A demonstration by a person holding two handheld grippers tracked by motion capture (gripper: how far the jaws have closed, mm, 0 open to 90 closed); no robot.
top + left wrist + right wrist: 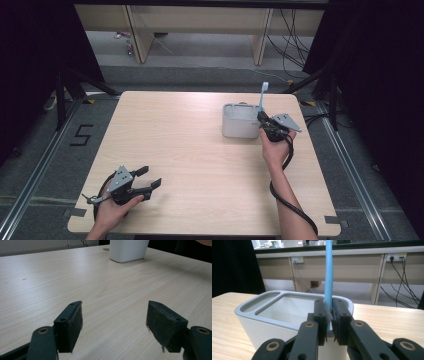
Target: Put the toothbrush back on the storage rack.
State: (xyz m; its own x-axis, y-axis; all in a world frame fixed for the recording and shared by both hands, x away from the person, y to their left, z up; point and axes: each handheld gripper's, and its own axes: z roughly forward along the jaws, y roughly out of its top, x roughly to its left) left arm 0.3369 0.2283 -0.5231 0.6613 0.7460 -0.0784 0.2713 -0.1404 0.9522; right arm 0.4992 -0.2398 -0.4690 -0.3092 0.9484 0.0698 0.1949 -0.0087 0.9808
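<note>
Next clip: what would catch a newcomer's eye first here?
The blue toothbrush, held upright in the shut right gripper at the right edge of the white two-compartment holder on the table's far right. After that, the left gripper lying open near the wooden table's near-left corner, nothing between its pads.

Looks like a lab: black curtains [30, 60] round a wooden table [200, 165], floor rails [35, 170], taped "5" [81, 135], loose cables [292, 35], wall sockets [395, 257], benches [200, 20] behind.
</note>
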